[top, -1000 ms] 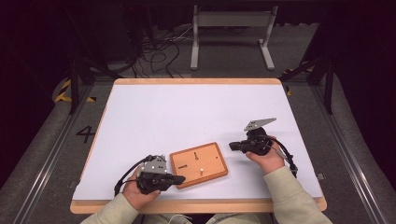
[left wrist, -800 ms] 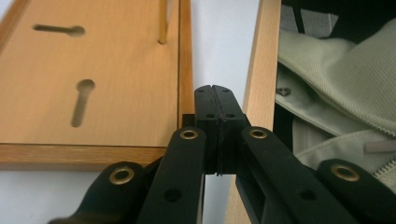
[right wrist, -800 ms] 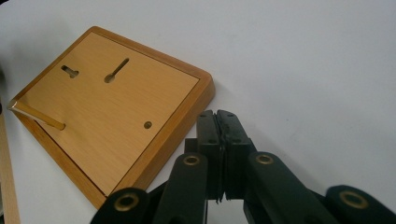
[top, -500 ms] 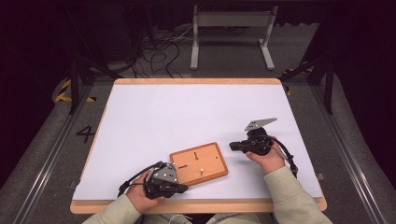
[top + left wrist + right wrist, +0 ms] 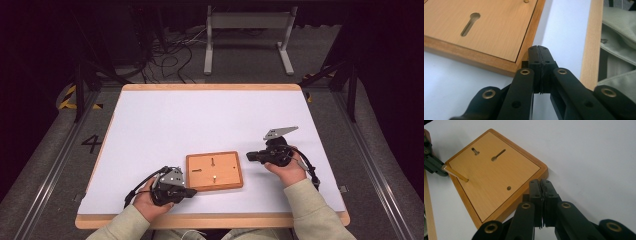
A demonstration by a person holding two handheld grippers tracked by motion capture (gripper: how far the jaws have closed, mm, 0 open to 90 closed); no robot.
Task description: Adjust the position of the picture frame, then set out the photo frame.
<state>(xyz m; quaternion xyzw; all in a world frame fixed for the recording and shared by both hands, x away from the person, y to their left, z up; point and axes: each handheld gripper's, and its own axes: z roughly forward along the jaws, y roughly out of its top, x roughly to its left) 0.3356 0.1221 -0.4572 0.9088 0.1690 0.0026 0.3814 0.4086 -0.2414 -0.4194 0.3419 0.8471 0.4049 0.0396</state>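
A square wooden board (image 5: 214, 171) lies near the front of the white table (image 5: 200, 120). It has two keyhole slots (image 5: 498, 155), a small hole (image 5: 509, 188) and one upright peg (image 5: 455, 173). My left gripper (image 5: 192, 191) is shut with nothing in it, and its tips (image 5: 539, 50) sit against the board's near-left corner (image 5: 519, 63). My right gripper (image 5: 248, 156) is shut and empty too. Its tips (image 5: 540, 182) rest at the board's right edge (image 5: 541, 171).
The table's wooden front rim (image 5: 590, 50) runs close behind the left gripper, with the person's clothing (image 5: 619, 37) beyond it. Cables (image 5: 170, 50) and a metal stand (image 5: 247, 30) lie on the floor past the far edge. The white surface stretches bare behind the board.
The board has turned a little and now lies squarer to the table's edge. The left gripper shifted around its near-left corner. The right gripper has hardly moved.
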